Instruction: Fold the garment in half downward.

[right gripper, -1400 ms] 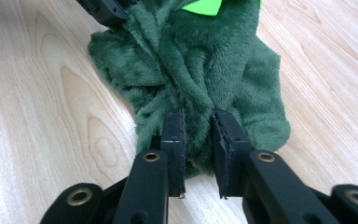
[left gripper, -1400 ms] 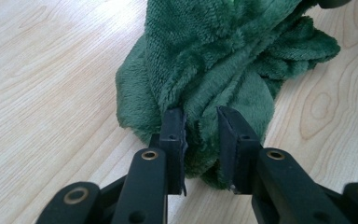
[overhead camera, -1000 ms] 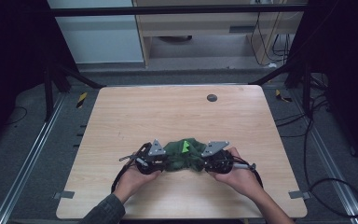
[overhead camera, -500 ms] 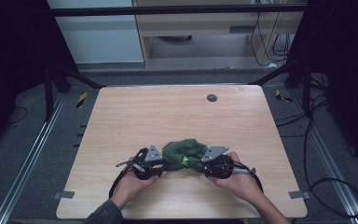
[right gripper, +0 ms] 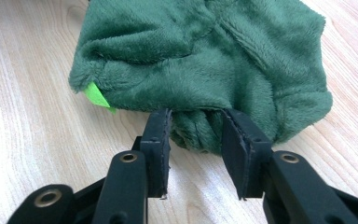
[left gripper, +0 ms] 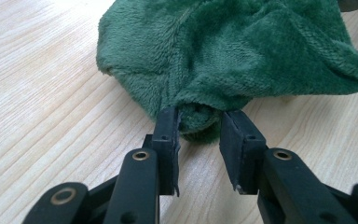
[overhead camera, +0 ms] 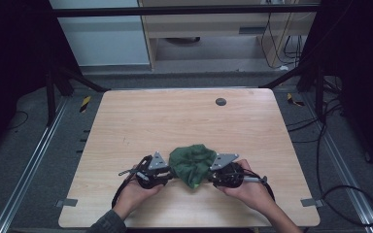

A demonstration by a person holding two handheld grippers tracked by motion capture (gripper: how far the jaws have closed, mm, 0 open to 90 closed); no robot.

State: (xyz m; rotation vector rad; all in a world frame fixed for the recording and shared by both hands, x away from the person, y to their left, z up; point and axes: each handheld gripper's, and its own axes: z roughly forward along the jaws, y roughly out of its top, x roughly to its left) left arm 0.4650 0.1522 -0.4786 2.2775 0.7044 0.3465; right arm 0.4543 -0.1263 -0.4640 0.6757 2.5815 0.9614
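- A soft green cloth [overhead camera: 192,164] is lying bunched up on the wooden table [overhead camera: 175,116], in the lower middle of the high view; it is sitting between the two hands.
- The left gripper [left gripper: 199,133] is coming in from the bottom of its own view; its two black jaws are partly closed around a thick fold of the cloth; the fluffy fold is filling the gap between them, so the cloth is being held, I think, not just touched.
- The right gripper [right gripper: 195,130] is doing the same on the other side; its jaws are pinching a rolled bit of cloth low down near the table.
- A little bright green tag [right gripper: 96,95] is sticking out at the left of the right gripper view; it is probably a label on the cloth's edge.
- Each gripper is taking one side, likely so the cloth can be pulled open or lifted evenly; with one grip it would just hang in a lump.
- A small dark round thing [overhead camera: 220,101] is sitting on the table in the upper middle of the high view, well apart from the cloth.
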